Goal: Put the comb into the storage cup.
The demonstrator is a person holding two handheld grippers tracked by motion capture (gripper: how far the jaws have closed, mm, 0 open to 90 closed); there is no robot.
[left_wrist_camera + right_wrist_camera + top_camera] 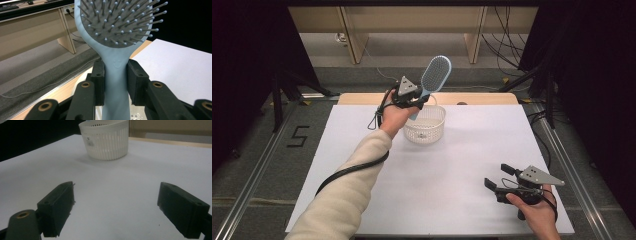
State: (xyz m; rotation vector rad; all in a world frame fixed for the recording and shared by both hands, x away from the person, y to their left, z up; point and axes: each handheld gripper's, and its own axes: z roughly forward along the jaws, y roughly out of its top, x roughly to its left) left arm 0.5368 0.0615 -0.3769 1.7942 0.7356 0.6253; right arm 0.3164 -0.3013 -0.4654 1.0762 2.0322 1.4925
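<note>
A light blue hairbrush is held up over the far side of the white basket, bristle head up and tilted right. My left gripper is shut on its handle. In the left gripper view the handle sits clamped between the two black pads, and the bristled head rises above them. My right gripper rests low over the white mat at the near right, its jaws wide apart and nothing between them. In the right gripper view its pads frame bare mat, with the basket farther off.
A white mat covers the wooden table. Black cables trail from both grippers. Behind the table are a grey floor, wooden furniture legs and loose cables. Black tripod legs stand at both sides.
</note>
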